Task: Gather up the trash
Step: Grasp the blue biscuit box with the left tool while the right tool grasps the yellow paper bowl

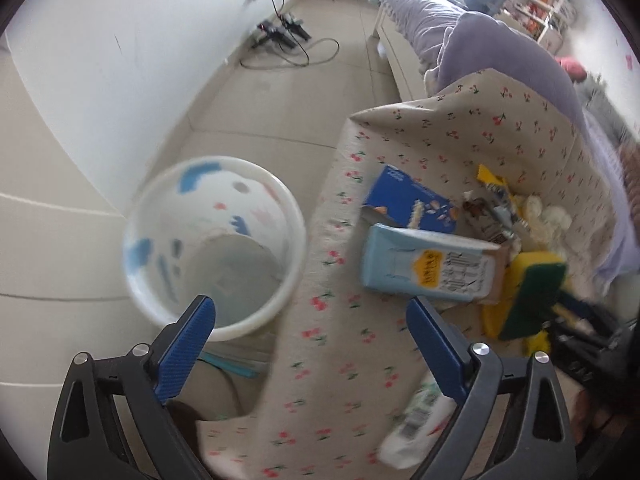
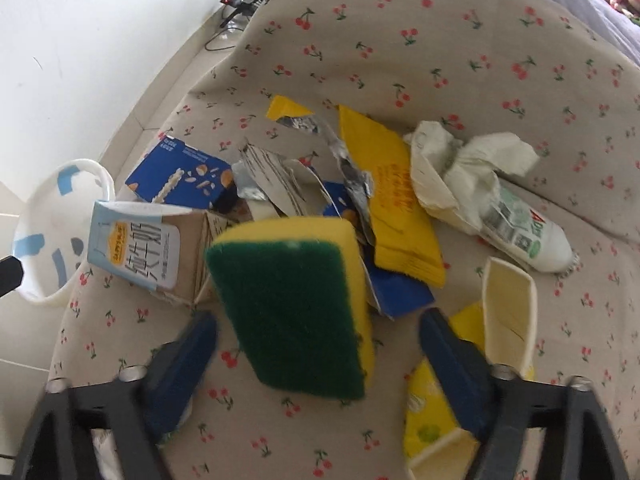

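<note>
Right wrist view | right tongs (image 2: 318, 322) half-wide, pads clear of yellow foam sponge with green scouring face (image 2: 290, 306) on cherry-print cloth (image 2: 460, 52) | sponge looks light, soft, squashy: pinch its long sides | left tongs (image 1: 312, 314) wide, empty, beside white plastic bin (image 1: 296, 240)

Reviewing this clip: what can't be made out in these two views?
- Right wrist view: whether the right gripper pads touch the sponge; blur hides the contact.
- Right wrist view: what lies under the sponge and the yellow wrapper; they cover it.
- Left wrist view: the bottle near the bottom is partly hidden by a finger.
- Left wrist view: the bin bottom is blurred.
</note>
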### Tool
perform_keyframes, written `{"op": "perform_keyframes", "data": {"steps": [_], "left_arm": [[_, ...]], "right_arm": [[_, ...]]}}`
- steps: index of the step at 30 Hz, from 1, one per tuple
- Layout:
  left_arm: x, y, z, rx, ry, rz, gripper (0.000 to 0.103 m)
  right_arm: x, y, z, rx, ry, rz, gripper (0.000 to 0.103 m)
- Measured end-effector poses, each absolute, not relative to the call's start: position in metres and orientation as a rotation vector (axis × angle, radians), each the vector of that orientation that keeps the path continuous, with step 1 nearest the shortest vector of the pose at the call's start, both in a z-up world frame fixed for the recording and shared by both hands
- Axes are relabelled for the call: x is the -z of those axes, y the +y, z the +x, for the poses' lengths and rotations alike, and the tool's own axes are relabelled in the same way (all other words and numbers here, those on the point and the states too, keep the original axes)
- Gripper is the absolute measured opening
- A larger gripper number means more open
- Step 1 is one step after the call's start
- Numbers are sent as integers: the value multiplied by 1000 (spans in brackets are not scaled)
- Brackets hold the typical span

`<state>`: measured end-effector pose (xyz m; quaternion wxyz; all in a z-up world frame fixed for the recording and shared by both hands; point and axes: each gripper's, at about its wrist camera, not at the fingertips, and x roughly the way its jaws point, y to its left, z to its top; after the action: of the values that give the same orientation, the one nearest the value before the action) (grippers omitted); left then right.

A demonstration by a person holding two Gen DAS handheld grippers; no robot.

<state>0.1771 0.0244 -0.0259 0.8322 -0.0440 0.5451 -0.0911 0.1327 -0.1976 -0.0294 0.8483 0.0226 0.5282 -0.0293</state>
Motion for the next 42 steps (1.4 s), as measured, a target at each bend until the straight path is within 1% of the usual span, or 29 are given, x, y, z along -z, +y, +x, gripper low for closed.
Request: {"op": "perform_keyframes", "data": {"steps": [4,6,9,11,13,14,15,16,17,18,19,21,25,27,31,32,33,34,36,40,41,42], "left_arm": [[33,8,190,224,1189,-184,92],[38,-3,197,230,1209,-234,91],[44,-19,206,226,1225,-287,90],[45,-27,211,215,1226,-320,90],[48,-36,217,198,1225,-359,90],[50,-39,220,190,1227,-371,90],[53,-41,222,180,1232,-381,90],[57,-45,224,167,1243,-389,90],[61,-45,226,156,1253,-390,90],[65,-47,227,142,1268,-391,90],[70,-47,228,133,1280,-395,90],[79,-49,228,118,1313,-405,88],[85,-46,226,124,1334,-427,80],[83,-45,225,139,1330,-411,64],[82,-45,222,189,1334,-396,54],[83,-45,220,202,1332,-385,47],[83,-46,219,215,1329,-371,33],[82,-47,217,227,1327,-357,28],[79,-49,213,240,1328,-335,26],[78,-49,209,266,1329,-312,24],[77,-50,208,269,1329,-310,24],[76,-50,207,273,1329,-309,24]], "right_arm": [[26,-203,134,36,1109,81,36],[19,-209,130,18,1096,109,29],[8,-217,122,5,1064,136,14],[0,-223,116,2,1040,150,14],[-5,-231,111,0,1026,166,15],[-6,-233,110,2,1023,175,18],[-7,-238,108,14,1024,187,30],[-7,-242,108,29,1025,200,53],[-8,-248,106,45,1023,214,64],[-9,-256,103,72,1016,234,79],[-10,-264,101,94,1013,247,83],[-12,-275,100,119,1012,258,83],[-11,-300,92,178,1024,255,88],[-5,-308,89,202,1047,262,89],[12,-318,87,201,1119,293,89],[18,-318,87,197,1144,299,89],[24,-319,88,195,1167,306,89],[32,-319,90,192,1194,315,89],[42,-320,93,190,1227,328,89],[60,-325,98,205,1277,348,89],[64,-328,100,209,1285,356,87],[66,-331,100,210,1291,370,81]]}}
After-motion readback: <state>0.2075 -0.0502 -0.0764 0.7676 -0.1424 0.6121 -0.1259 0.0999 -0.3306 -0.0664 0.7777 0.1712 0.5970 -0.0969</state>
